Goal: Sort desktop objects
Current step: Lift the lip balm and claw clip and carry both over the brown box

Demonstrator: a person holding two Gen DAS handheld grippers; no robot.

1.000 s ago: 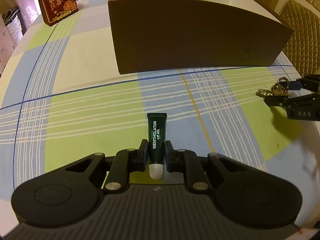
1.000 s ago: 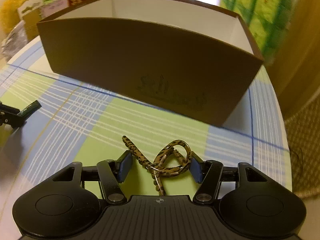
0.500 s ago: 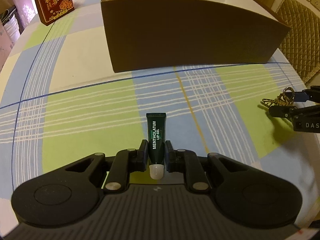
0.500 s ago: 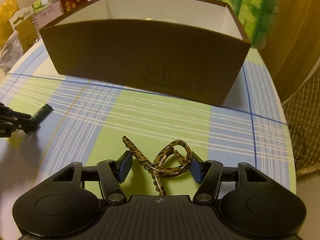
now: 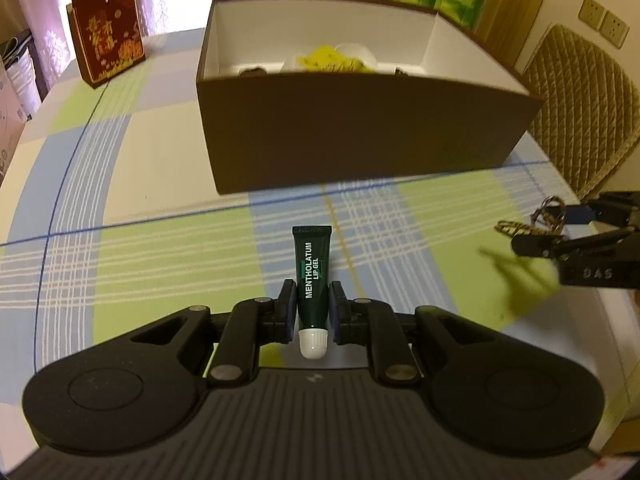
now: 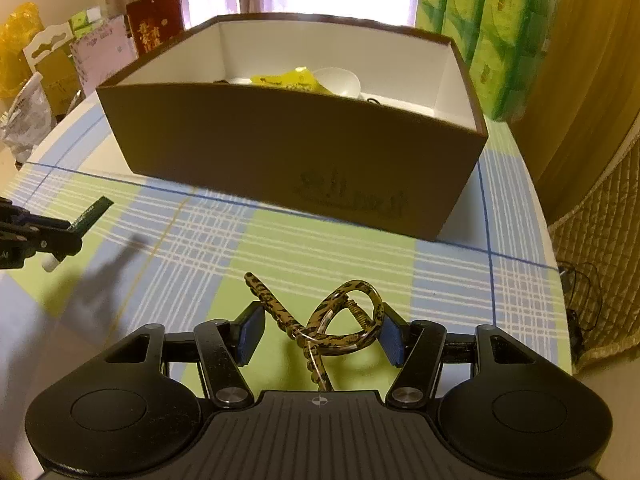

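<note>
Brown cardboard box (image 5: 360, 136), open top, white inside, stands on the table (image 5: 160, 248) with its checked cloth. In the box: a yellow packet (image 6: 292, 80), a white bowl (image 6: 338, 80) just behind it, and small dark bits by the near wall, too hidden to tell.

Left gripper (image 5: 313, 312) clamped on a dark green lip gel tube (image 5: 313, 276); white cap points back at the camera, flat end points toward the box. Tube is off the table, in front of the box's near wall, not over the opening.

Right gripper (image 6: 318, 334) holds a leopard-print hair clip (image 6: 340, 320) between its blue pads, jaws partway closed against it. Clip is above the table, in front of the box.

Behind the box: a red gift box (image 5: 106, 28) on the table at left, green tissue packs (image 6: 492, 28) at right.
</note>
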